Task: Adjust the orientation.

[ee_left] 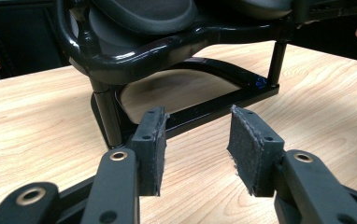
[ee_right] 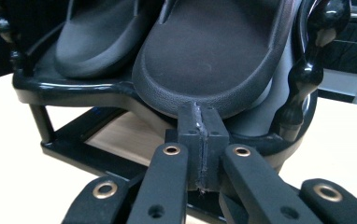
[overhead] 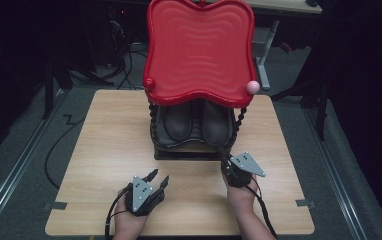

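Shoes [overhead: 197, 122] sit on the black rack [overhead: 191, 147] mid-worktop [overhead: 104, 145] under a red tray [overhead: 199, 50]. Left gripper [overhead: 158, 178] fingers apart over bare wood; right gripper [overhead: 225, 161] fingers pressed together, empty, at the rack's front edge.

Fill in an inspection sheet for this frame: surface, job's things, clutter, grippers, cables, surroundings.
Surface: wooden table, bare apart from the rack.
Job's things: black rack with a red tray on top; two dark shoes on its lower shelf.
Clutter: nothing seen.
Grippers: left gripper open, short of the rack; right gripper shut, at a shoe's toe.
Cables: one trails from each gripper; more on the floor.
Surroundings: dark room, grey floor, desk legs behind.
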{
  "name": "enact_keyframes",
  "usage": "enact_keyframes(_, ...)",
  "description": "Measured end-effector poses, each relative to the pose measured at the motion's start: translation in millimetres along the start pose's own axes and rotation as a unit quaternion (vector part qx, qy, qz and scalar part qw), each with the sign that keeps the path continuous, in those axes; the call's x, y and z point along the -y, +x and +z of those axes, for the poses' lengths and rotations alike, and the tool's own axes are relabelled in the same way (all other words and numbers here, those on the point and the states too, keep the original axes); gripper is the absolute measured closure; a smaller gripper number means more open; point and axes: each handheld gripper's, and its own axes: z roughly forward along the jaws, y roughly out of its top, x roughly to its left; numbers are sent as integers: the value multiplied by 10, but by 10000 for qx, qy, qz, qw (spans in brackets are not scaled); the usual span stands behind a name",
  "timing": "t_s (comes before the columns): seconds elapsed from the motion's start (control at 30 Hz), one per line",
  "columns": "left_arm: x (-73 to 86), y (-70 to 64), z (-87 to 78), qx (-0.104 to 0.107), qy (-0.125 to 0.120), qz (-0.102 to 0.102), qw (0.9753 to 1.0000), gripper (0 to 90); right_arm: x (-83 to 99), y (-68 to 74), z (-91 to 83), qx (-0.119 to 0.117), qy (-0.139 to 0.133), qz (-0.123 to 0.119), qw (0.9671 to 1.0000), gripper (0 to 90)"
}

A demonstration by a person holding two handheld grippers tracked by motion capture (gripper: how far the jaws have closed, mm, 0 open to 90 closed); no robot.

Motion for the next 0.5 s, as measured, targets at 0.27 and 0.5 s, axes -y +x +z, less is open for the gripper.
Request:
enact_keyframes(0.27, 9, 22, 0, -44, -41, -32, 10000, 557, -81, -25, 151, 114, 21, 10, 9999, 898)
enact_keyframes(0.5, 0, 8, -5, -244, -207, 19, 9995, 574, -146, -48, 266, 173, 35, 7, 9998, 898)
